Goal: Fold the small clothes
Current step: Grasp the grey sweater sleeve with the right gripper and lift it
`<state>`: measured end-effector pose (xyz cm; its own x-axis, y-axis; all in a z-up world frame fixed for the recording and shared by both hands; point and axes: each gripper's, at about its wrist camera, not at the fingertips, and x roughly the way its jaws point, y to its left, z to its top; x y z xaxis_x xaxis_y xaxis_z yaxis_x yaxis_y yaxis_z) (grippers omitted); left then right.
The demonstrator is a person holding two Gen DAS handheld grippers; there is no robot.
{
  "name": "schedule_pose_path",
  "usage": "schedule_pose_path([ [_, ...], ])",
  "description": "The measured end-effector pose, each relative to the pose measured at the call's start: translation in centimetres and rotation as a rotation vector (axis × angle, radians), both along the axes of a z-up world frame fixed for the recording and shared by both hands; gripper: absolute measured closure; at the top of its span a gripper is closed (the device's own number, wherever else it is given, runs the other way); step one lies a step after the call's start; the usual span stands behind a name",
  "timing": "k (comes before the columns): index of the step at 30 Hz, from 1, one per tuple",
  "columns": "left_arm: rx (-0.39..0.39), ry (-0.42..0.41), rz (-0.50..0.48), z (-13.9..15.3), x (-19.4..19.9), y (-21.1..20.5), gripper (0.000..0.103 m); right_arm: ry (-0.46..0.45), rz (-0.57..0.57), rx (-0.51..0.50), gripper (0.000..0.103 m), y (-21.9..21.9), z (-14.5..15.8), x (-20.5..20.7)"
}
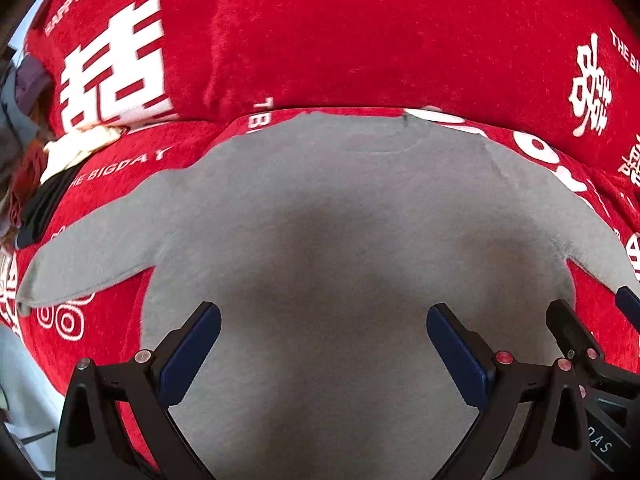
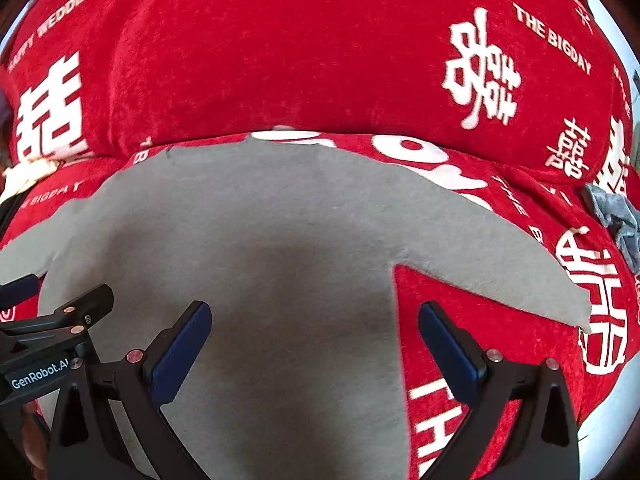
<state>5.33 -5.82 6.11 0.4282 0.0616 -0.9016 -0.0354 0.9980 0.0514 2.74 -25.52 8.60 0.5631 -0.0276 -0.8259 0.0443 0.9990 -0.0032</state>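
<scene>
Here, red cover (image 2: pixel 320 60) reads "THE BIGDAY"; gripper (image 2: pixel 24 296) "GenRobot.AI".

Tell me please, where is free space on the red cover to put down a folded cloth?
Free: the red cover beyond the grey shirt's collar, and the strip below its right sleeve. Crowded: the left edge, with piled clothes, and the far right, where a grey-blue cloth lies.

left gripper (image 1: pixel 323 334) above grey shirt (image 1: pixel 320 220) lower body, jaws spread wide, nothing between blue pads (image 1: pixel 188 356), right gripper (image 2: pixel 314 332) just beside it over the shirt's right edge, jaws equally wide, empty
</scene>
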Motion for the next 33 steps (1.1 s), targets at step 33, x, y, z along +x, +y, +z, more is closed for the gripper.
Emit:
schedule_pose_path([
  [33,0.066,0.09,-0.152,-5.3,9.4,-18.3,0.0,-0.03,-0.667,0.295,0.01,-33.7,-8.4,-1.7],
])
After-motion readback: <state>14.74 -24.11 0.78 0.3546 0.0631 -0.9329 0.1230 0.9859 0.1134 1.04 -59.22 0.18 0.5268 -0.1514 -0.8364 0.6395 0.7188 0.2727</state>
